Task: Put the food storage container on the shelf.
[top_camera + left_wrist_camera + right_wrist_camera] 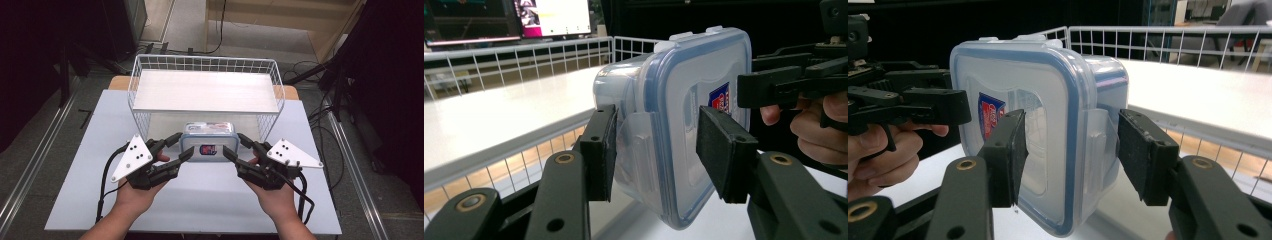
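A clear plastic food container point(207, 140) with a blue-rimmed lid and a red and blue label hangs on its side just in front of the wire rack. My left gripper point(182, 146) grips its left end and my right gripper point(234, 145) its right end. In the left gripper view the pads point(599, 150) press the container point(684, 115) across lid and side latch, with the right gripper point(784, 80) beyond. In the right gripper view the container point(1048, 125) sits between my jaws the same way, and the left gripper point(908, 100) holds its far end.
A white wire rack point(134, 85) with a white board shelf point(205, 92) on top stands at the back of the pale table point(200, 200). Beneath the shelf is an open space behind the container. Black cables trail from both grippers toward the front edge.
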`<state>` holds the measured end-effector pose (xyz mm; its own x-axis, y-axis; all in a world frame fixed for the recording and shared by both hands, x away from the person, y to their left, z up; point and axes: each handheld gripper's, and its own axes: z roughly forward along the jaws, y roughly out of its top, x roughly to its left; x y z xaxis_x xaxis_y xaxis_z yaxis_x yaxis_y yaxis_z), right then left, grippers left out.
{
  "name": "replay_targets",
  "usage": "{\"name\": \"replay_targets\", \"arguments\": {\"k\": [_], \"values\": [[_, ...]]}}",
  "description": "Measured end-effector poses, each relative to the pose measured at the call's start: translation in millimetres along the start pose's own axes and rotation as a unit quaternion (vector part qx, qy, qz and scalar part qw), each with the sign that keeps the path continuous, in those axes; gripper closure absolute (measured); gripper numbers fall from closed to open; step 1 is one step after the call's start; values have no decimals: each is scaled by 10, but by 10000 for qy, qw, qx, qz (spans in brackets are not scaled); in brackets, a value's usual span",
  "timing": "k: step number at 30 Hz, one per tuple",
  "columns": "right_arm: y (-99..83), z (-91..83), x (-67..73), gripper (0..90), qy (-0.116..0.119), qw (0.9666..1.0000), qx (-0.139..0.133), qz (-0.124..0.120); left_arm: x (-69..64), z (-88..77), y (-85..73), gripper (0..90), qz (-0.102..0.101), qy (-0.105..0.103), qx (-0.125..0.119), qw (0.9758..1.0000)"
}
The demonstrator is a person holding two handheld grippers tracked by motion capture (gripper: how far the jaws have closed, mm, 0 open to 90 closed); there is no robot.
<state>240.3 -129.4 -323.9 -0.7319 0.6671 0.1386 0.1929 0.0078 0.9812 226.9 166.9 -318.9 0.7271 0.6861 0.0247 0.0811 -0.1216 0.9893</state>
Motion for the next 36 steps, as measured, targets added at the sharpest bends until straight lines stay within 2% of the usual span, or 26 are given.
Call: {"name": "replay_targets", "arguments": {"k": [7, 16, 24, 25, 30, 36], "values": [[116, 27, -43, 474, -49, 9998, -129, -105, 60, 71, 89, 519, 52, 24, -126, 9999], [268, 151, -175, 473, -106, 9993, -281, -202, 215, 194, 215, 518, 180, 14, -228, 9996], [383, 277, -239, 473, -116, 9990, -320, -279, 391, 259, 312, 518, 220, 16, -292, 9993], [423, 326, -262, 473, -129, 9989, -323, -303, 448, 284, 332, 518, 207, 16, -292, 9994], [491, 411, -311, 473, -148, 9990, -283, -308, 550, 344, 369, 517, 154, -2, -309, 9994], [595, 518, -398, 472, -265, 9986, -286, -354, 692, 452, 419, 517, 146, -70, -375, 9992]]}}
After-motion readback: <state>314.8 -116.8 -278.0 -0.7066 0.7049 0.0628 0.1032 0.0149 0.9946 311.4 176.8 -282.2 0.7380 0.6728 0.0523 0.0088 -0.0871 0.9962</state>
